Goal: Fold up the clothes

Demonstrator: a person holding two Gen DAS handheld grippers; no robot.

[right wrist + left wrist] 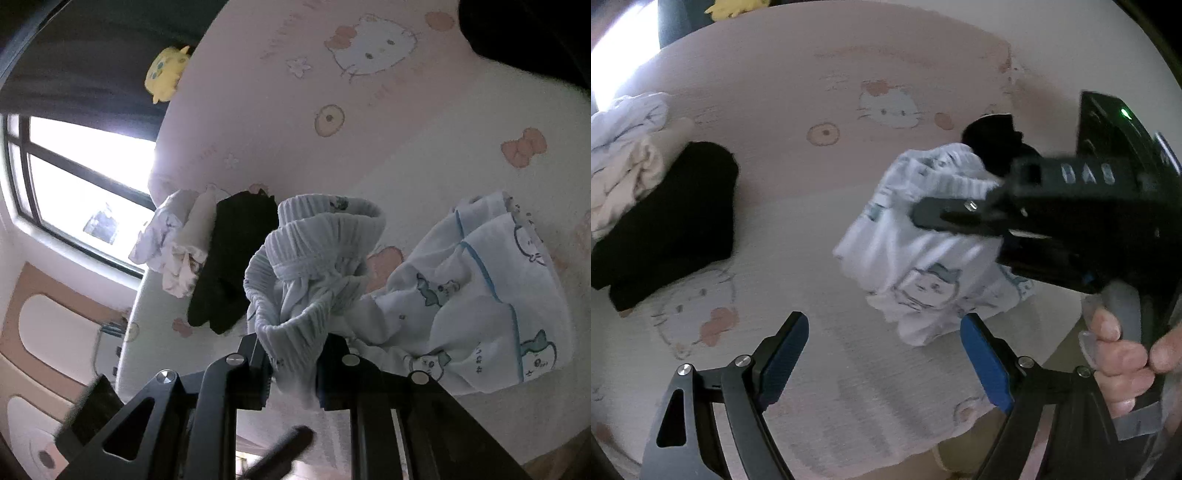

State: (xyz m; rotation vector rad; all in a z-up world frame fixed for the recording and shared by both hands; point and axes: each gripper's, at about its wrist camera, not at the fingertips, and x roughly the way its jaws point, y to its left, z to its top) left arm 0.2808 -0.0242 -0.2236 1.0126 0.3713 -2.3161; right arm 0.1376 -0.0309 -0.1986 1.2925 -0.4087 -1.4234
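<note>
My left gripper (884,354) points down at a slant with its blue pads (785,360) spread wide and nothing between them, while my right gripper (293,363), its grey handle wrapped by my right hand (1123,356), has its jaws pinched on pale ribbed cloth (314,258).

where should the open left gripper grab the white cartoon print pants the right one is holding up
Take the ribbed waistband, at its free loop away from the right gripper, which already pinches one bunched section. Bring the left gripper in from the side, its jaws straddling the band: the elastic edge stands up thick and firm, while the printed fabric below hangs limp.
</note>
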